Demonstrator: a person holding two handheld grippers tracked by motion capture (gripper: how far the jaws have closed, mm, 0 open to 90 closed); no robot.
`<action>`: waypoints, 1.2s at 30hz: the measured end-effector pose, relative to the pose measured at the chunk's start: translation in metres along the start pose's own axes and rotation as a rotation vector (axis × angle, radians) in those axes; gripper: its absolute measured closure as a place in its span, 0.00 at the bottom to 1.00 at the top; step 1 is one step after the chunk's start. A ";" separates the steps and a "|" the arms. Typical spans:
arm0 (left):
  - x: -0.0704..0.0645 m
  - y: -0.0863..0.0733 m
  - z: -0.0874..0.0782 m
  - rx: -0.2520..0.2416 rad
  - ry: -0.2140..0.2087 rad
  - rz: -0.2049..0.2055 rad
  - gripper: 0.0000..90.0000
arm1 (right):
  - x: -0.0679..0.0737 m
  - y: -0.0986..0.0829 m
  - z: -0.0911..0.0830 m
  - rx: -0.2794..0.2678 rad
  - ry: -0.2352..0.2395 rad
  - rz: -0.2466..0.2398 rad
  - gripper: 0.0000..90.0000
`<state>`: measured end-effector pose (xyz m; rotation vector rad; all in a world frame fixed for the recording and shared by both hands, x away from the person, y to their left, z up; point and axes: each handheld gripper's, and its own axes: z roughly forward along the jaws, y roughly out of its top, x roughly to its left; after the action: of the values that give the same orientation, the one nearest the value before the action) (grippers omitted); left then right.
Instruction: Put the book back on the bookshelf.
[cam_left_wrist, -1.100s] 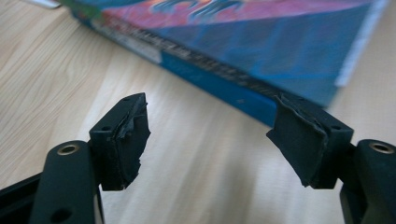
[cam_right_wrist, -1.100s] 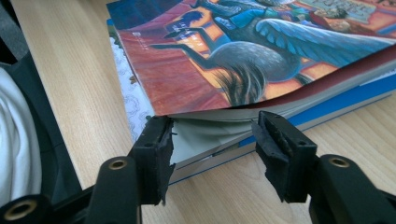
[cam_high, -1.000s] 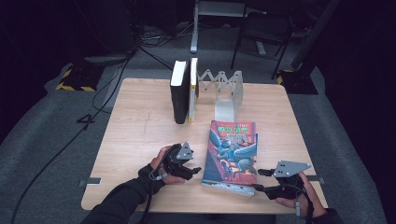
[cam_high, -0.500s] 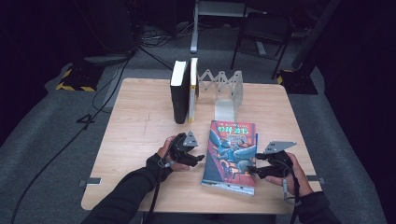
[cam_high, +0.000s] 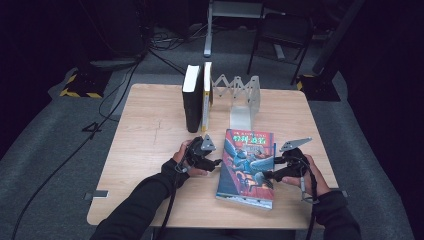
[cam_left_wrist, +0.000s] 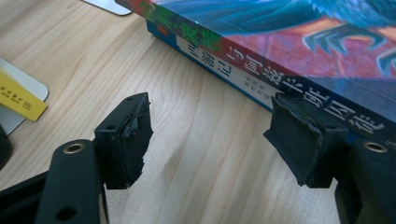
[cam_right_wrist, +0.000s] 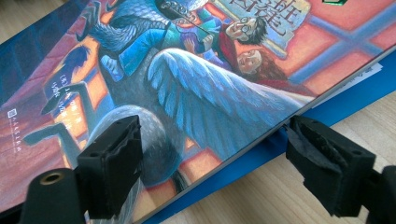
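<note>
on the near half of the table (cam_high: 145, 130), the colourful book (cam_high: 247, 167) lies flat, cover up, its long axis running from you toward the bookend (cam_high: 241, 102), title end far. your left gripper (cam_high: 216, 162) sits just beside its spine, jaws spread. your right gripper (cam_high: 267, 175) reaches over the opposite edge, jaws spread above the cover. since half a second ago, both grippers have closed in on the book.
</note>
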<state>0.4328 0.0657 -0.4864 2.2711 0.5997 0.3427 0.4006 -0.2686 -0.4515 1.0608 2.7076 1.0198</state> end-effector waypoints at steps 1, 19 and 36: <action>0.001 0.000 0.000 -0.003 -0.010 -0.004 0.35 | 0.000 0.000 0.000 -0.004 -0.005 -0.006 0.21; 0.001 0.001 0.000 -0.005 -0.003 -0.006 0.39 | 0.017 0.015 -0.005 -0.142 -0.005 -0.092 0.66; 0.002 -0.001 0.002 0.008 0.000 -0.015 0.37 | 0.025 0.011 -0.011 -0.266 0.016 -0.122 0.87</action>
<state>0.4352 0.0667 -0.4884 2.2732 0.6181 0.3332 0.3854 -0.2529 -0.4322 0.8342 2.5180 1.3229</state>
